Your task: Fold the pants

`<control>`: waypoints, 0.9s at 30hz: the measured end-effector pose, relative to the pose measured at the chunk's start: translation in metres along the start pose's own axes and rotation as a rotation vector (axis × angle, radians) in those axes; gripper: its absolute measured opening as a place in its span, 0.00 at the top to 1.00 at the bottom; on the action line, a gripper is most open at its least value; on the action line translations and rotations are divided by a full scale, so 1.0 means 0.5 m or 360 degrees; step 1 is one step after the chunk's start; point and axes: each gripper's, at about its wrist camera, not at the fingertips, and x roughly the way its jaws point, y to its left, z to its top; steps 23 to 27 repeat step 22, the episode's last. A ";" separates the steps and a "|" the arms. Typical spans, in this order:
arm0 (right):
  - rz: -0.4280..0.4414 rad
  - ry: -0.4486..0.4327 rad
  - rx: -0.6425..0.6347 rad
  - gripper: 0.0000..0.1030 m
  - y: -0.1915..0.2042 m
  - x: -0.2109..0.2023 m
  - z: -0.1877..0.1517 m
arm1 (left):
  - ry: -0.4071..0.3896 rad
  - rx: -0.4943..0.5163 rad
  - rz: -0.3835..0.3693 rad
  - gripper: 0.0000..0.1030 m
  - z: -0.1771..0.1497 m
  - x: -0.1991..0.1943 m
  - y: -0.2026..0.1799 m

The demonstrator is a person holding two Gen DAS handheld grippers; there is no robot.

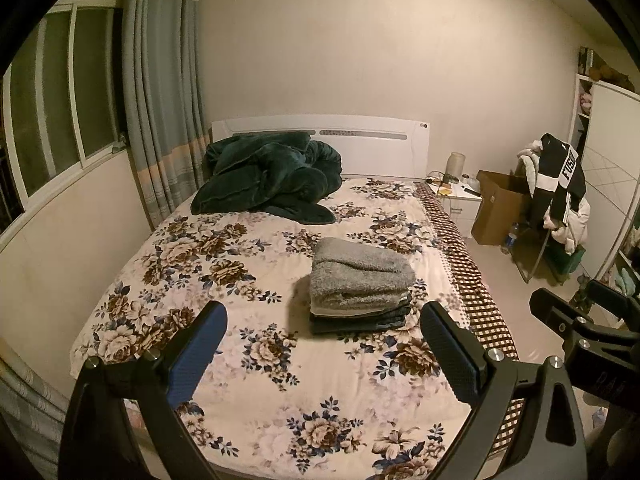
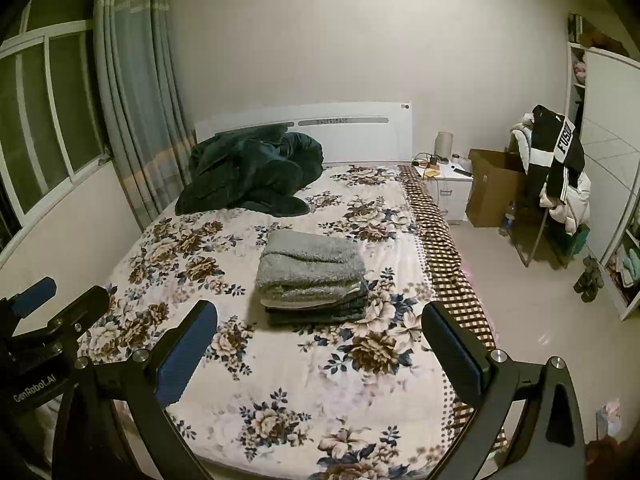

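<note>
A folded stack of garments lies on the floral bed: fuzzy grey pants on top, darker folded clothes beneath. The same grey pants rest on dark clothes in the right wrist view, on the bed. My left gripper hovers over the bed's foot, open, nothing between its blue pads, well short of the stack. My right gripper is also open and holds nothing. Each gripper shows at the edge of the other's view: the right gripper, the left gripper.
A crumpled dark green blanket lies near the white headboard. Curtains and a window stand left. Right of the bed are a nightstand, a cardboard box, a chair piled with clothes and a white shelf unit.
</note>
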 end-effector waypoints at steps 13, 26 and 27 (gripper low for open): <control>0.0015 -0.0009 0.0008 0.00 0.012 -0.002 0.008 | -0.0001 -0.0006 0.0014 0.04 -0.004 -0.010 0.006; 0.0013 -0.0010 0.0013 0.00 0.014 -0.001 0.008 | -0.0006 -0.0022 0.0029 0.04 -0.002 -0.016 0.012; 0.0013 -0.0010 0.0013 0.00 0.014 -0.001 0.008 | -0.0006 -0.0022 0.0029 0.04 -0.002 -0.016 0.012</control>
